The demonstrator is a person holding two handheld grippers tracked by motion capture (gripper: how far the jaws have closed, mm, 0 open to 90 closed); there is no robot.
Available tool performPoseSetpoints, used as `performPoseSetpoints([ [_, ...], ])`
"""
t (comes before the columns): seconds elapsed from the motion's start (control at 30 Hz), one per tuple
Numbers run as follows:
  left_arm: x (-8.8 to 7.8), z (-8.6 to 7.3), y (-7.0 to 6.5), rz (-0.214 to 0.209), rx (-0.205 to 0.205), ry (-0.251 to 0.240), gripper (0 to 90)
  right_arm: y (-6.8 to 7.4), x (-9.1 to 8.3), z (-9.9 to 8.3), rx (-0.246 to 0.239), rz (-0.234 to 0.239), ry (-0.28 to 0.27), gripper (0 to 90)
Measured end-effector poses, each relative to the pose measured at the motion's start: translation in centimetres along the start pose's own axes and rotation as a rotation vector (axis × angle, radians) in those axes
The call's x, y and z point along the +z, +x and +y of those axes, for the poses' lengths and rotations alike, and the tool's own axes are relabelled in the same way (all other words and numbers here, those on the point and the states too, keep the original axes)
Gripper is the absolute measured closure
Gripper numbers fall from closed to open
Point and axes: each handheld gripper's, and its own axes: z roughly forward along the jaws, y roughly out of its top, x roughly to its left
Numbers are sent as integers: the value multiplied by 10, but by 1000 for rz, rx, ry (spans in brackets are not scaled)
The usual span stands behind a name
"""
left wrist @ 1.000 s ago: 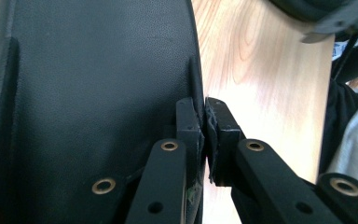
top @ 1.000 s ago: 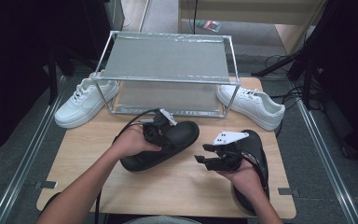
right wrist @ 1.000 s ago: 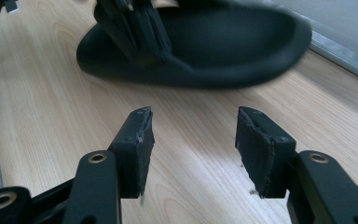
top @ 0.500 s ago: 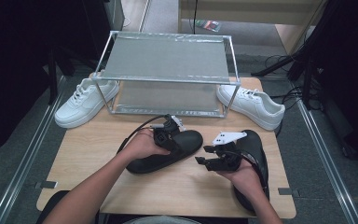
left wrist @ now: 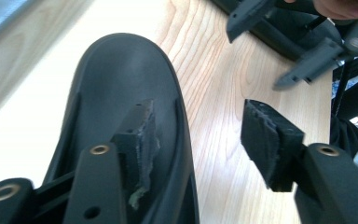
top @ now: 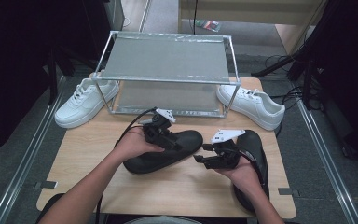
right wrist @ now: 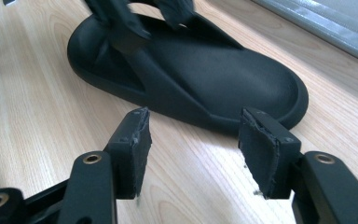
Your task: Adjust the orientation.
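A black slipper (top: 154,163) (left wrist: 116,79) (right wrist: 214,70) lies flat on the wooden table, toe toward the right. My left gripper (top: 175,142) (left wrist: 200,135) hovers over its middle, and its jaws have just been opening. They stand wide apart astride the slipper's side wall, one pad above the footbed and one above the table, neither pressing. A second black slipper (top: 255,149) lies at the right under my right hand. My right gripper (top: 203,161) (right wrist: 193,140) is open and holds nothing, pointing at the first slipper from close by.
A metal-framed shelf rack (top: 168,70) stands at the back of the table (top: 186,196). One white sneaker (top: 84,102) sits to its left and another (top: 256,105) to its right. Black cables trail from both grippers.
The left gripper, earlier shut on the slipper's edge and holding it tilted, has set it down flat and opened its jaws. The right gripper has stayed in place.
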Motion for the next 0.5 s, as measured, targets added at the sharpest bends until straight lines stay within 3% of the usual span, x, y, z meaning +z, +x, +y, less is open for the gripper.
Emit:
performPoseSetpoints([
  [0.07,-10,-8,-2,35,-9,-10,433,-1,2,3,-3,11,-6,459],
  [0.2,-20,-19,-4,47,-18,-17,440,0,5,8,-14,13,-9,470],
  [0.27,-28,-28,-4,68,-40,-19,438,1,10,12,-21,22,-3,504],
  [0.43,-39,-43,-7,102,-49,-27,440,2,19,17,-27,47,15,580],
  [0.5,-46,-56,-9,120,-58,-38,452,4,21,19,-31,45,10,609],
])
